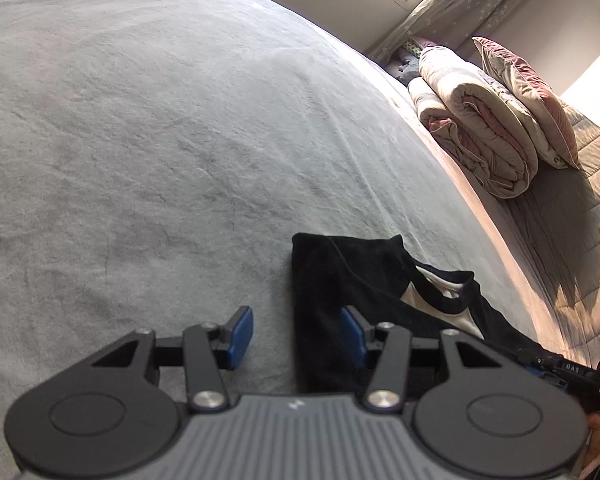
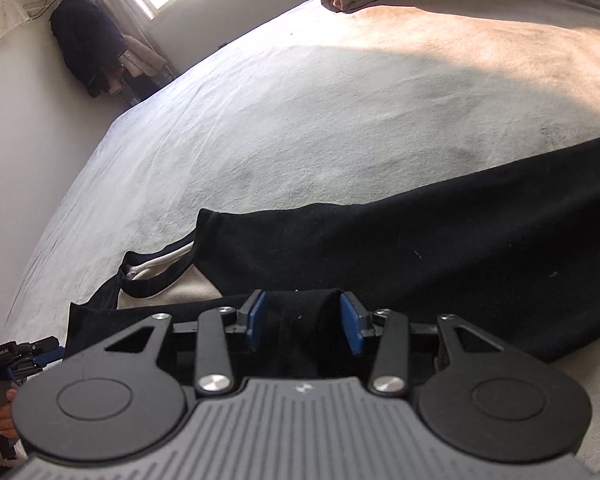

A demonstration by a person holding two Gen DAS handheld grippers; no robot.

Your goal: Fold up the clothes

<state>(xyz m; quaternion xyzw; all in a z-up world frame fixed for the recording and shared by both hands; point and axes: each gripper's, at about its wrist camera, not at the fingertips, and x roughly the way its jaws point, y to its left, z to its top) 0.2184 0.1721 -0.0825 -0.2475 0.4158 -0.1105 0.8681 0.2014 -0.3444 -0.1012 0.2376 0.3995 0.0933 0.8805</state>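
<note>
- Left wrist view: I am holding my left gripper (image 1: 297, 336) low over the grey bedspread (image 1: 148, 152), its blue pads (image 1: 242, 334) standing apart with nothing pinched between them.
- The black garment (image 1: 340, 276) is lying on the spread just ahead, its left edge running between the open fingers, its cream lining showing at the neck opening.
- A rolled quilt (image 1: 476, 132) is sitting far right.
- Right wrist view: my right gripper (image 2: 305, 322) is hovering over the black garment (image 2: 420, 240), fingers parted, dark cloth lying beneath and between them but not squeezed.
- The left gripper (image 2: 24, 354) is showing at the lower left edge, a hand (image 2: 0, 412) gripping its handle.
</note>
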